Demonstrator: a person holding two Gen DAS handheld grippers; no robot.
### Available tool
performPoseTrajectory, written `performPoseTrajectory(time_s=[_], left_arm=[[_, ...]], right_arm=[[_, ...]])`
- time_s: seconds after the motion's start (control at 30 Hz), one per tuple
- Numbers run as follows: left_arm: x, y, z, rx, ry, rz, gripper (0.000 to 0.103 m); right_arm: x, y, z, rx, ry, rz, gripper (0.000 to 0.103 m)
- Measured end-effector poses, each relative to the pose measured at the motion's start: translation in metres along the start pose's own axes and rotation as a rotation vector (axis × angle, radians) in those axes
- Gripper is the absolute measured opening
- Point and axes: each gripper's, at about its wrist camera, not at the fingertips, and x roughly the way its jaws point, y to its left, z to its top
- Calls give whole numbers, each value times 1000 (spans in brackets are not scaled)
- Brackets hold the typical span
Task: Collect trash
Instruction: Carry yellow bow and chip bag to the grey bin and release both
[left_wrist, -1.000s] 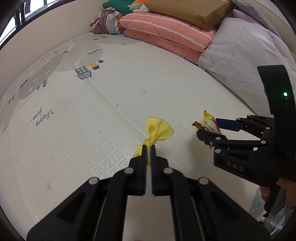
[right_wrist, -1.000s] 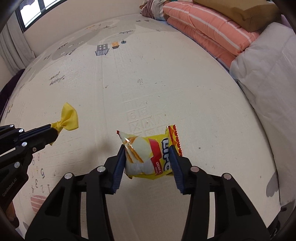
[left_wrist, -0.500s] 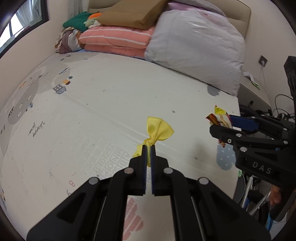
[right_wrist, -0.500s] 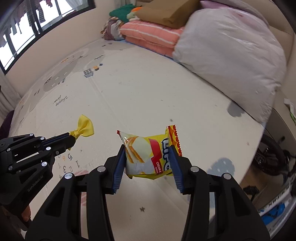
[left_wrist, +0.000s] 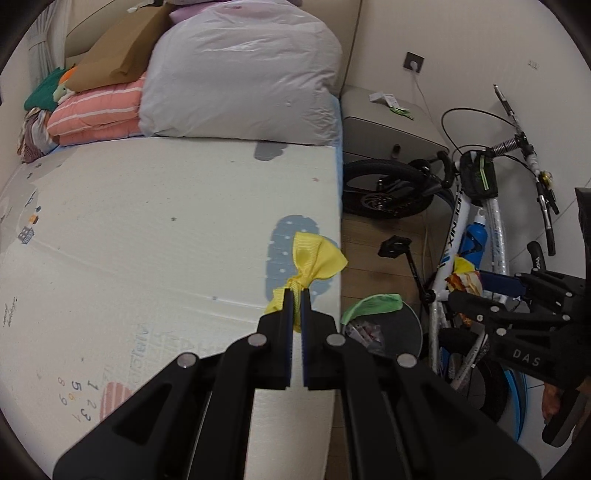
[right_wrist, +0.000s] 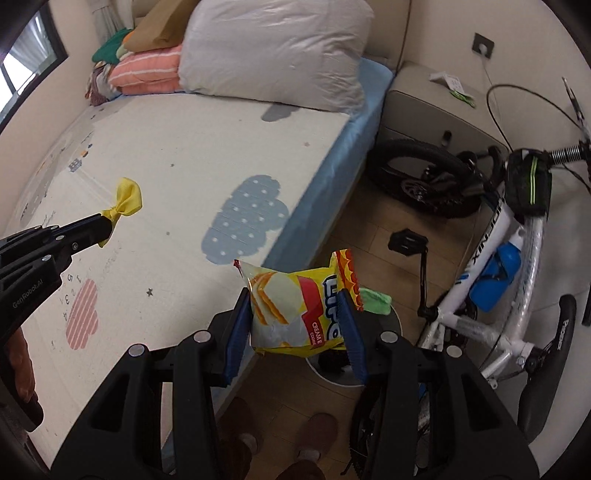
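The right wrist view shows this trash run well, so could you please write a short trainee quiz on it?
1. True or false: the right claw holds the yellow cookie packet off the mat.
2. What does the left claw grip? A) a green rag B) the yellow ribbon bow C) a blue bottle
3. Fill in: the round bin stands on the wooden floor between the bed and the ______.

Key: 1 true; 2 B; 3 the bicycle.
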Motion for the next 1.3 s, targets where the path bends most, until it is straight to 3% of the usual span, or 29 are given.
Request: performPoseTrajectory(time_s=[0.37, 0.67, 1.1, 1.2, 1.3], left_arm=[[24, -90, -12, 66, 55, -51, 4], [31, -117, -16, 85, 72, -53, 4], [46, -156, -12, 137, 74, -106, 4], [53, -166, -11, 150, 83, -126, 9], [59, -177, -11, 178, 83, -126, 23]], right_arm=[[10, -68, -25, 56, 10, 16, 56], [8, -90, -32, 51, 10, 38, 60], [-17, -128, -46, 113, -16, -4, 60], [-21, -135, -49, 126, -21, -19, 60], [-24, -144, -53, 142, -24, -27, 60]])
